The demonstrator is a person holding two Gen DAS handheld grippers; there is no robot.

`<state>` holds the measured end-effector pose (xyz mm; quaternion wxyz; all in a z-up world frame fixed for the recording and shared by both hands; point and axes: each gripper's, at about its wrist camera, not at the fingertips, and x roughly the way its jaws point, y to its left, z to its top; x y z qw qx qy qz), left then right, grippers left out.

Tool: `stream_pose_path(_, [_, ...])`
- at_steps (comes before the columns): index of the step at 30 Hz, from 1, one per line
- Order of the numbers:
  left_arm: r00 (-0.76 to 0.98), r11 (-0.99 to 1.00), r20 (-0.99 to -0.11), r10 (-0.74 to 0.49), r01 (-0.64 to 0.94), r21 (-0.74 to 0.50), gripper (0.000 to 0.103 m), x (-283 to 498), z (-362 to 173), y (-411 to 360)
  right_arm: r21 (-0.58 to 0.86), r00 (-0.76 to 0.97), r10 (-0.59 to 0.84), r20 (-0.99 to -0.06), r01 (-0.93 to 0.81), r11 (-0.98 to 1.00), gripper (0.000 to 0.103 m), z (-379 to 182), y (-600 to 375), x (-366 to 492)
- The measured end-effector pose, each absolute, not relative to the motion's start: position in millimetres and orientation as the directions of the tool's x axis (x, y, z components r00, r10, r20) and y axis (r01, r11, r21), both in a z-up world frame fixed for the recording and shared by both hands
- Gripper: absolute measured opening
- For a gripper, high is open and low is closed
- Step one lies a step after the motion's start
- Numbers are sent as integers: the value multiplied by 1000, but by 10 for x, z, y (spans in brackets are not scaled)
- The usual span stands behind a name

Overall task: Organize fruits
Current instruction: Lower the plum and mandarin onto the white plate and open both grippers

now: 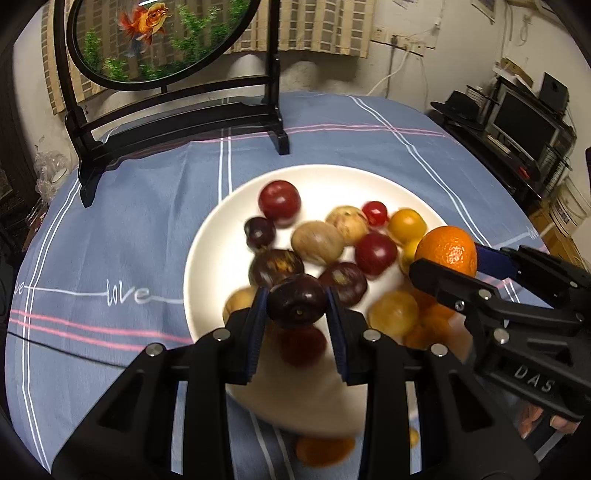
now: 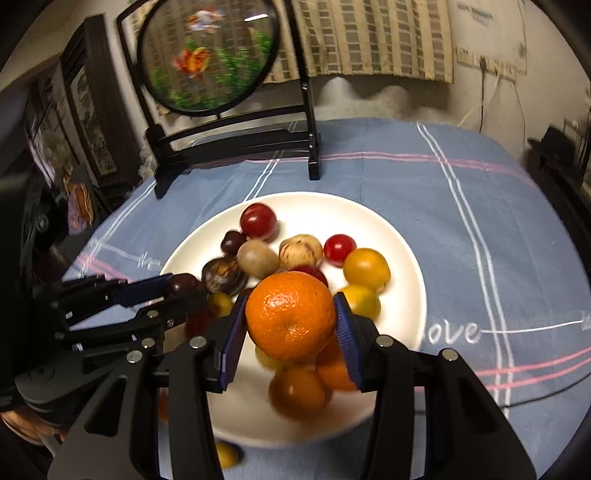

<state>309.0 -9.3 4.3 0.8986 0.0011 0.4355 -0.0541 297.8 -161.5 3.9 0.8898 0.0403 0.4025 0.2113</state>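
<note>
A white plate [image 1: 314,177] on a blue tablecloth holds several fruits: red, dark purple, brown and yellow ones. My left gripper [image 1: 296,302] is shut on a dark purple plum [image 1: 296,301] and holds it over the plate's near side. My right gripper [image 2: 290,317] is shut on an orange [image 2: 290,314] above the plate [image 2: 388,236]. The right gripper also shows in the left wrist view [image 1: 448,254] with the orange [image 1: 447,249]. The left gripper shows in the right wrist view [image 2: 181,286] with the plum [image 2: 183,282].
A black wooden stand with a round goldfish picture [image 1: 155,33] stands at the back of the table, also in the right wrist view [image 2: 207,55]. An orange fruit [image 1: 325,450] lies on the cloth in front of the plate. A small yellow fruit [image 2: 225,454] lies there too.
</note>
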Motion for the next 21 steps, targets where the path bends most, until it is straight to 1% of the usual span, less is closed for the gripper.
stream_pose_path(2, [610, 994, -785, -104, 97, -57, 45, 3151, 44, -91, 296, 564, 445, -695, -339, 893, 49, 6, -1639, 3078])
stream_pose_path(3, [619, 995, -779, -97, 89, -53, 47, 3179, 58, -93, 306, 564, 450, -692, -335, 891, 49, 3, -1658, 3091])
stream_pose_path(4, [626, 995, -775, -91, 84, -50, 52, 3192, 71, -93, 321, 570, 455, -684, -326, 889, 50, 9, -1689, 3099])
stream_pose_path(6, [635, 995, -766, -99, 79, -64, 57, 3195, 95, -76, 348, 585, 465, -665, -309, 885, 57, 34, -1751, 3072])
stream_pose_path(7, [636, 994, -765, -105, 79, -71, 61, 3187, 103, -71, 359, 597, 470, -650, -304, 883, 60, 59, -1792, 3032])
stream_pose_path(10, [643, 995, -760, -97, 78, -61, 62, 3117, 122, -74, 351, 607, 472, -639, -316, 882, 60, 121, -1836, 2893])
stream_pose_path(15, [661, 996, -746, -73, 79, -27, 69, 2845, 152, -79, 334, 620, 467, -631, -326, 884, 62, 191, -1925, 2603])
stream_pose_path(19, [681, 996, -730, -61, 90, 0, 74, 2513, 150, -84, 268, 633, 429, -644, -339, 902, 63, 192, -1917, 2298])
stream_pose_path(21, [689, 996, -723, -52, 89, 14, 74, 2338, 132, -74, 234, 638, 410, -652, -345, 909, 63, 178, -1908, 2156])
